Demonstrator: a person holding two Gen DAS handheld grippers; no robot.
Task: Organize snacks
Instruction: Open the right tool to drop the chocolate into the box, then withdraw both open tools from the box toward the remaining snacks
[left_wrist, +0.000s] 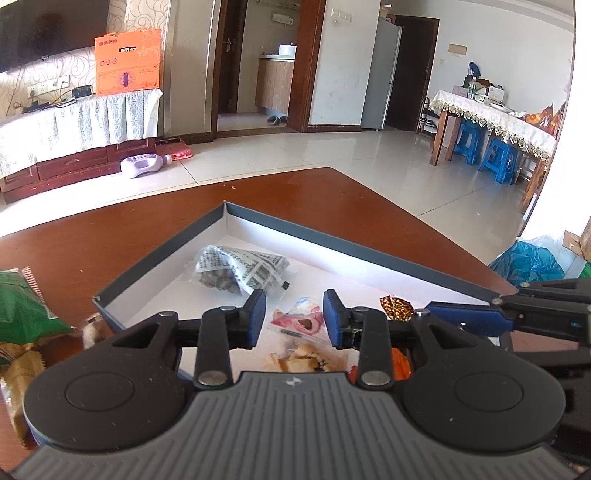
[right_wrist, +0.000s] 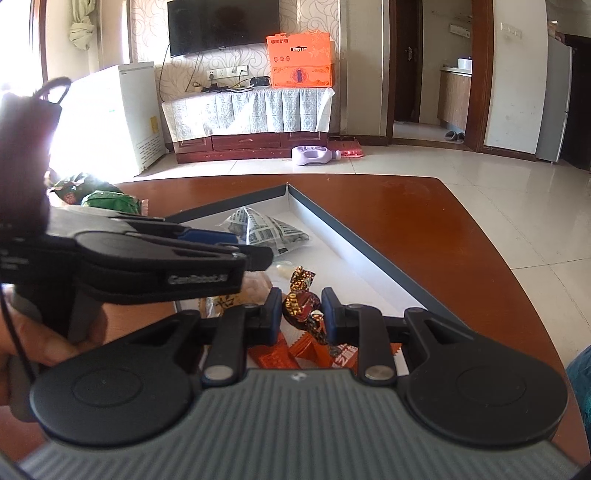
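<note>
Over a shallow grey-walled cardboard box with a white floor (left_wrist: 332, 242) on a reddish-brown wooden worktop (left_wrist: 155, 214), both hand-held tools work at sorting snacks. The left gripper (left_wrist: 294, 317) hangs with its blue-padded fingers (left_wrist: 258, 314) apart and nothing between them, a pink-and-white wrapped sweet (left_wrist: 299, 321) lying on the box floor just below the gap. The right gripper (right_wrist: 301, 314) is clamped on a dark red-and-gold foil-wrapped candy (right_wrist: 301, 306), held low over the near part of the box. The step in hand appears to be setting that candy down among the rest; doing it well likely means lowering it close to the floor before letting go, so the light wrapper does not bounce, and keeping clear of the left tool, which crosses just beside it. Already in the box are a clear bag printed in black and white holding brown nuts (left_wrist: 240, 269) near the far corner, a pale pastry in clear wrap (left_wrist: 306, 358) and orange sachets (right_wrist: 295, 350) at the near edge, and a second gold-foil candy (left_wrist: 397, 306). A green crinkled snack bag (left_wrist: 22, 306) waits outside on the worktop, left of the box.
</note>
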